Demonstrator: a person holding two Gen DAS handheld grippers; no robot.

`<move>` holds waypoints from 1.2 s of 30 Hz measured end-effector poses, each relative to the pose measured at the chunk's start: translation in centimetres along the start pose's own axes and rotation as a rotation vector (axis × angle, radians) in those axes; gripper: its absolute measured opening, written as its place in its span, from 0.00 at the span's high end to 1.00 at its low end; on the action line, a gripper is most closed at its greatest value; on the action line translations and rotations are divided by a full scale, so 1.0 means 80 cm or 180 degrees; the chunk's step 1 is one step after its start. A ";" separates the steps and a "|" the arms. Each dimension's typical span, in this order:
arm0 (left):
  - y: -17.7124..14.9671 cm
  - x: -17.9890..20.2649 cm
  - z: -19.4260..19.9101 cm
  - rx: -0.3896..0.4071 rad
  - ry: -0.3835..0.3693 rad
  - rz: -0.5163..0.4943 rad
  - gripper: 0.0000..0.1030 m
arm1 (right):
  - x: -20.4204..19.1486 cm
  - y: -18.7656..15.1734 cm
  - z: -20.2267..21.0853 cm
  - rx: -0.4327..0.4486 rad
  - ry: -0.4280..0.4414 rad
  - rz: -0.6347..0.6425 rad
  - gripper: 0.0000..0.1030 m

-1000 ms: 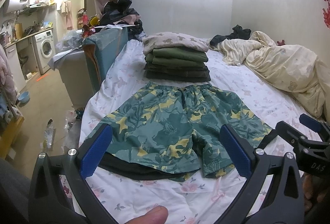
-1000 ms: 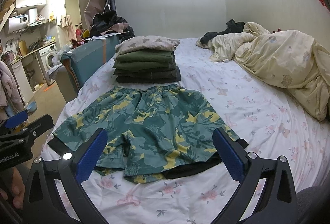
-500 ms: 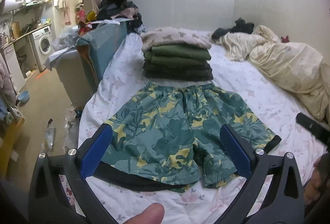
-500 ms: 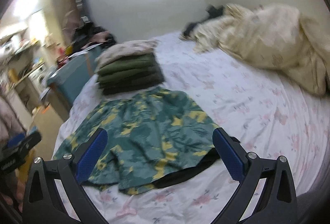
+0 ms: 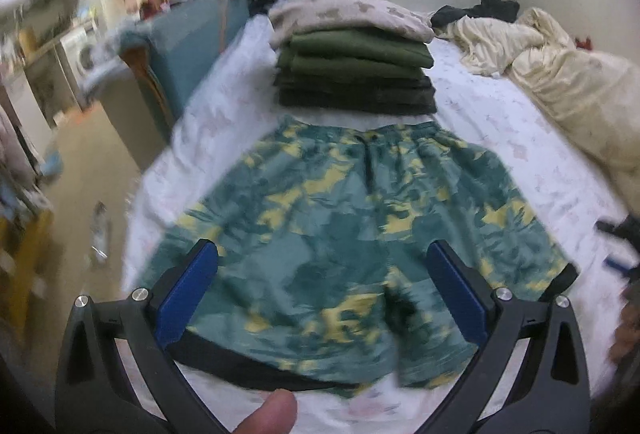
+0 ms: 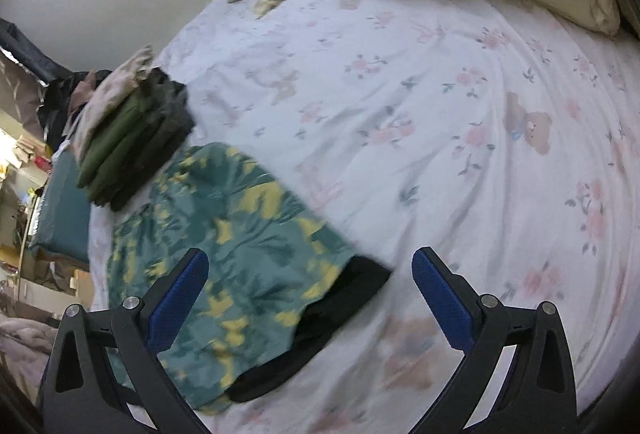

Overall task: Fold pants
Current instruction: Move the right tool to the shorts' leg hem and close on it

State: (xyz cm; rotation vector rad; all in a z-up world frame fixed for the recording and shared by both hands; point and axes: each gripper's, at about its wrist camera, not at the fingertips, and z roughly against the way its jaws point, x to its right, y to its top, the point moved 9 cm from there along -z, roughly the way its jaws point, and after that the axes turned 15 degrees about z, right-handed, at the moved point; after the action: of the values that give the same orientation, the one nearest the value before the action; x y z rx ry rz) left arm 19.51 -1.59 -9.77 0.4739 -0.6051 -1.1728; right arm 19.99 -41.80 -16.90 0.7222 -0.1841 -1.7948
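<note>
The shorts lie spread flat on the bed, waistband toward the stack of folded clothes and just short of it, leg hems toward the person. A dark layer shows under the hems; whether it is lining or a second garment I cannot tell.

The left tongs hang above the hem end of the shorts, farthest from the stack, jaws spread wide and holding nothing. The right tongs are also released and empty, tilted, hovering by the outer corner of the shorts' leg, on the side away from the stack; one blue pad sits over the fabric, the other over bare sheet.

Judging by this, no fold has been made yet: the step in hand is the approach to the first grasp. The next move seems to call for each pair of tongs to come down on an edge of the shorts, pinch both layers together, and carry one half over the other without dragging the cloth.
</note>
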 end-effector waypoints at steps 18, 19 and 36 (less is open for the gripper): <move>-0.015 -0.011 -0.033 -0.0057 0.0194 -0.0161 0.00 | -0.005 -0.021 -0.086 -0.0456 0.0073 0.0080 0.49; -0.016 -0.010 -0.033 -0.0061 0.0186 -0.0180 0.00 | -0.010 -0.021 -0.088 -0.0467 0.0078 0.0142 0.67; 0.040 0.024 -0.071 -0.0275 0.0096 -0.0269 0.00 | -0.231 -0.021 0.005 0.0161 0.1887 0.1579 0.97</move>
State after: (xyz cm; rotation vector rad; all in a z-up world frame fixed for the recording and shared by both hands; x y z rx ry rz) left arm 26.03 -2.16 -11.62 0.4463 -0.5104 -1.2648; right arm 21.67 -24.50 -10.34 1.1037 -0.0054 -1.0585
